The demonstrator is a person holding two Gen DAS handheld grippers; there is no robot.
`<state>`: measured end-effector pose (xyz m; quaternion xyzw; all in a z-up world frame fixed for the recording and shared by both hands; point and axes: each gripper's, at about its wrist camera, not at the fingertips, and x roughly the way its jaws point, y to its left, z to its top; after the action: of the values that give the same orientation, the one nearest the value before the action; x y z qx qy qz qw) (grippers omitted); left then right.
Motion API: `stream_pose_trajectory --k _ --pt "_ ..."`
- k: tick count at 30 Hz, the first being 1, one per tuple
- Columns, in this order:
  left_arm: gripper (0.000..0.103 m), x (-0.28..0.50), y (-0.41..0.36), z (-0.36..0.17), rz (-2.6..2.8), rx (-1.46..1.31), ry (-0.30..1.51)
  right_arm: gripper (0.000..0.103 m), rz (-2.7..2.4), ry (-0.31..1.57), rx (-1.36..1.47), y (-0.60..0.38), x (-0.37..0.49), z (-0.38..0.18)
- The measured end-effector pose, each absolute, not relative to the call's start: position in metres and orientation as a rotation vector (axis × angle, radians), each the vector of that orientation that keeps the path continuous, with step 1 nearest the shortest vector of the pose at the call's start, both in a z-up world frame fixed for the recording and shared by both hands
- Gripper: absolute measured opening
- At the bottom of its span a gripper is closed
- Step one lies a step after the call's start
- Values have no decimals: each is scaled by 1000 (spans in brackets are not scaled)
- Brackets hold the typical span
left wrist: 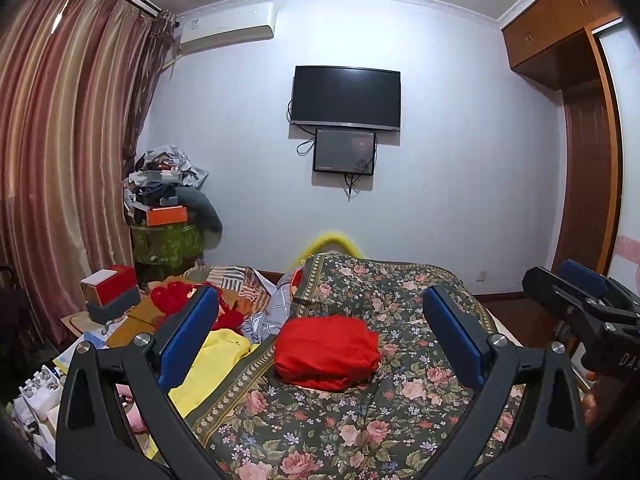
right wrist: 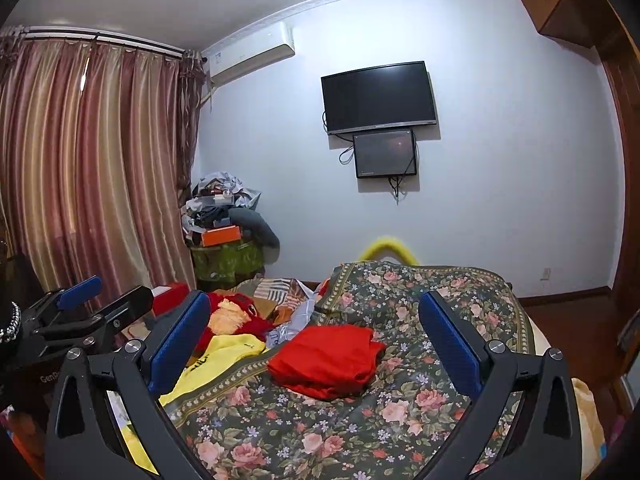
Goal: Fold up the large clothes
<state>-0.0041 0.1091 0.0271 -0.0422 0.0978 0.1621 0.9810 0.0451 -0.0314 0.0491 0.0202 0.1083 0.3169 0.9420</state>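
A red garment point(left wrist: 327, 352) lies folded in a compact bundle on the dark floral bedspread point(left wrist: 360, 420); it also shows in the right wrist view point(right wrist: 326, 360). My left gripper point(left wrist: 322, 340) is open, held above the bed with the bundle seen between its blue pads, apart from it. My right gripper point(right wrist: 316, 340) is open too, likewise above the bundle and empty. The right gripper shows at the right edge of the left wrist view point(left wrist: 580, 296); the left gripper shows at the left of the right wrist view point(right wrist: 96, 296).
A yellow garment point(left wrist: 208, 372) and a red knit item point(left wrist: 180, 300) lie left of the bedspread among mixed clothes. A cluttered pile point(left wrist: 168, 200) stands in the corner by the curtains point(left wrist: 60, 140). A TV point(left wrist: 346, 98) hangs on the far wall. A wooden wardrobe point(left wrist: 580, 120) stands at right.
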Motion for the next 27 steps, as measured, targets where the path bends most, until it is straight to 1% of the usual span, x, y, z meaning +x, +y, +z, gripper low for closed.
stream_pose_trajectory --k 27 --pt "103 6 107 23 277 -59 231 103 631 228 50 -39 47 50"
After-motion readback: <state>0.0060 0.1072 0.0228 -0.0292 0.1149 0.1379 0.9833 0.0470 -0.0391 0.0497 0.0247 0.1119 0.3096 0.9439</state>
